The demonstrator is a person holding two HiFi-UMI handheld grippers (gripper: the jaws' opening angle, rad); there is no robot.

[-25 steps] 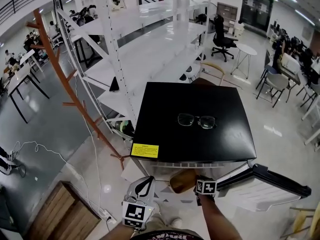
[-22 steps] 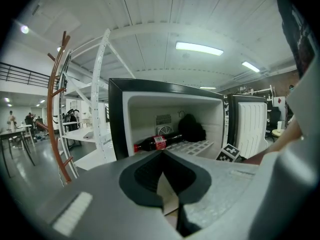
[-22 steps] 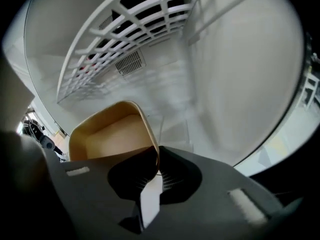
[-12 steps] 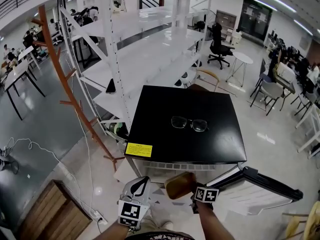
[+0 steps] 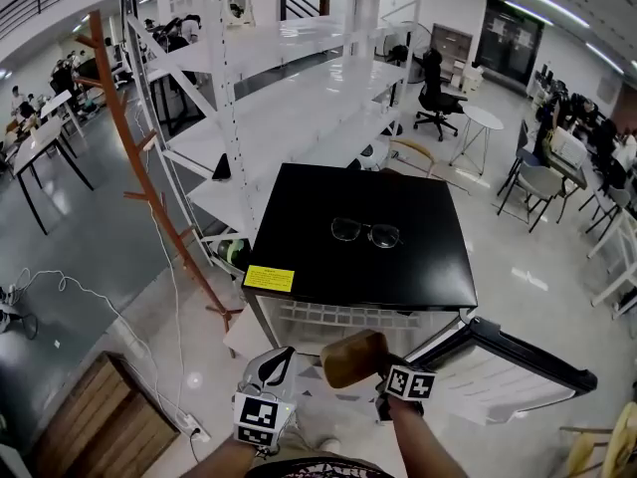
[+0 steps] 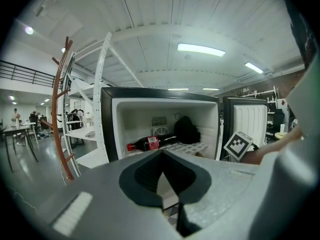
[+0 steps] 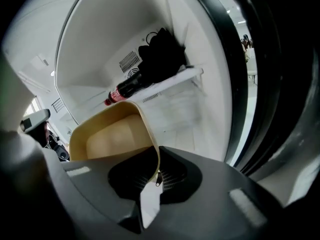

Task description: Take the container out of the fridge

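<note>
The withdrawal step is in hand: the right gripper (image 5: 380,370) has its fingers clamped on the rim of the tan container (image 5: 350,358), seemingly clear of the fridge (image 5: 328,272), while the left gripper (image 5: 284,362) has its fingers closed on nothing, and the next move calls for carrying the container away level.

Dark object (image 6: 187,130) beside bottle (image 6: 150,143) in fridge (image 6: 106,126): unidentifiable.

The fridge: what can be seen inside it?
A red-labelled bottle lies on the wire shelf, with a black bundle beside it. Below the shelf, the tan container covers part of the space, so what is there cannot be seen.
</note>
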